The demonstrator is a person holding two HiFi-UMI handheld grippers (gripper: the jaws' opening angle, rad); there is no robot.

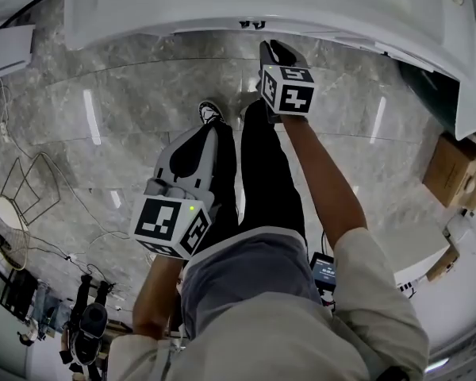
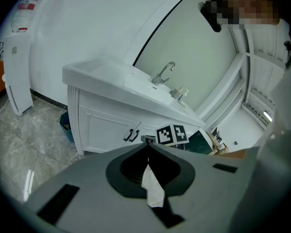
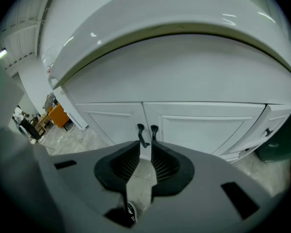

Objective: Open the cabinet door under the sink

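Note:
The white cabinet under the sink (image 3: 203, 127) has two doors, each with a black handle at the middle seam: the left handle (image 3: 141, 135) and the right handle (image 3: 154, 131). My right gripper (image 3: 145, 147) is open by a narrow gap, its tips just short of the left handle and holding nothing. In the head view the right gripper (image 1: 276, 52) points at the cabinet under the sink rim (image 1: 262, 2). My left gripper (image 2: 147, 143) is shut and empty, held back lower (image 1: 209, 133). From there the cabinet handles (image 2: 131, 136) and the faucet (image 2: 164, 73) show.
The person's legs and shoes (image 1: 211, 113) stand on the marble floor before the cabinet. Cardboard boxes (image 1: 452, 169) lie at the right, a wire frame (image 1: 28, 185) and cables at the left. A dark bin (image 3: 281, 144) stands right of the cabinet, a white appliance (image 2: 17, 72) far left.

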